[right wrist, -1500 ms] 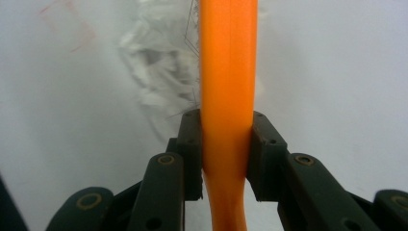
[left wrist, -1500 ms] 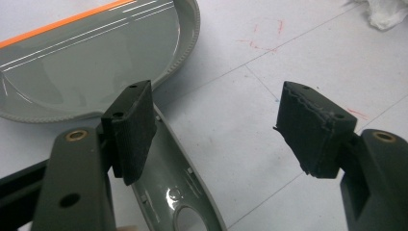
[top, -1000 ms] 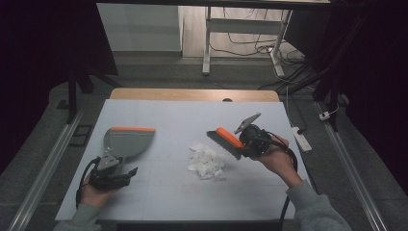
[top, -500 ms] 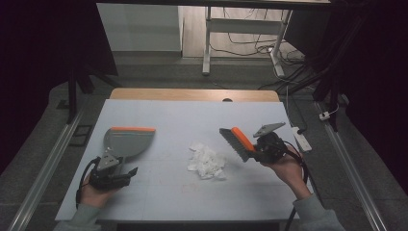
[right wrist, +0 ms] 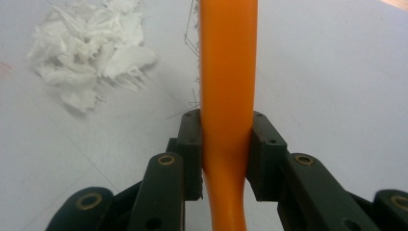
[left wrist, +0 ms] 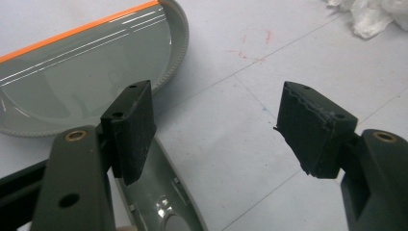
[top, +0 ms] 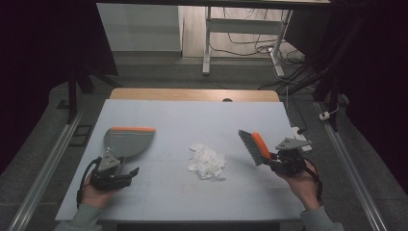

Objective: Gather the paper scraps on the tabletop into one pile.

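A grey dustpan [top: 126, 140] with an orange lip lies flat at the table's left, its handle pointing toward me. My left gripper [top: 124, 171] rests at that handle with its jaws wide apart. In the left gripper view the dustpan handle [left wrist: 159, 202] lies under the left jaw, and the gap of the left gripper [left wrist: 219, 130] holds only bare table. My right gripper [top: 273, 161] is shut on the orange handle of a brush [top: 253, 146], held tilted over the table's right side. A pile of white paper scraps [top: 207, 161] sits mid-table, left of the brush [right wrist: 227, 62].
The white table top [top: 192, 120] has a wooden strip along its far edge. Metal rails [top: 43, 168] run along the floor on both sides. The scraps [right wrist: 86, 62] lie well clear of both grippers.
My right hand has carried the brush to the right and lower, away from the paper pile. The left hand and dustpan have stayed put.
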The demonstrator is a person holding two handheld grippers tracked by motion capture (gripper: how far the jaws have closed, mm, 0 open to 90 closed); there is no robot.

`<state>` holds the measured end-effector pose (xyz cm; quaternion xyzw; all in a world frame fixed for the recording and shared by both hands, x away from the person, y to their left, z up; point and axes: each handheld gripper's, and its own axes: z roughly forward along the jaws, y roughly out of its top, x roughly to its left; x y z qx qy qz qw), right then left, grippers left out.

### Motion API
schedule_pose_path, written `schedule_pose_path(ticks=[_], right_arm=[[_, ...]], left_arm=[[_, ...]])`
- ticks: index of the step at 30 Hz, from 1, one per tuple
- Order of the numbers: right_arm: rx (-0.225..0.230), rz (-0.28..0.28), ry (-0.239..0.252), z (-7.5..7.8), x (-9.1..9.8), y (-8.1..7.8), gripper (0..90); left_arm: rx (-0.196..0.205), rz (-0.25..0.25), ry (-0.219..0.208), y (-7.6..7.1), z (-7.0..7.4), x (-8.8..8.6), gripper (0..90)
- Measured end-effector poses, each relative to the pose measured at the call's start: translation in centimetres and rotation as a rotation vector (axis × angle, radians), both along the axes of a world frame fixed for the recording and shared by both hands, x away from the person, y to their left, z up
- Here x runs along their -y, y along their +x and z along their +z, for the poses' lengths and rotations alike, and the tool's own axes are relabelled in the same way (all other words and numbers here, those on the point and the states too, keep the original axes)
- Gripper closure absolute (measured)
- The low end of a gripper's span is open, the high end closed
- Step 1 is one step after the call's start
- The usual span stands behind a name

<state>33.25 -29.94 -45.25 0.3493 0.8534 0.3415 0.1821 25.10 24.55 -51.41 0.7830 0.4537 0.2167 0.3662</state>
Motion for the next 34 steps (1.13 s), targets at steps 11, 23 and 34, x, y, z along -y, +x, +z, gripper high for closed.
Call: schedule_pose_path(ticks=[11, 23, 34], right_arm=[[0.025, -0.036, 0.047, -1.6, 1.8, -1.4, 70.4], [0.053, -0.024, 0.058, -1.5, 1.5, -1.6, 70.3], [0.070, -0.012, 0.072, -1.1, 1.6, -1.8, 70.3]], left_arm=[[0.008, -0.021, -0.030, -0.2, 0.2, 0.3, 30.0], [0.007, -0.033, -0.019, -0.1, 0.2, 0.8, 29.9], [0.007, -0.034, -0.014, 0.0, 0.2, 0.8, 29.9]])
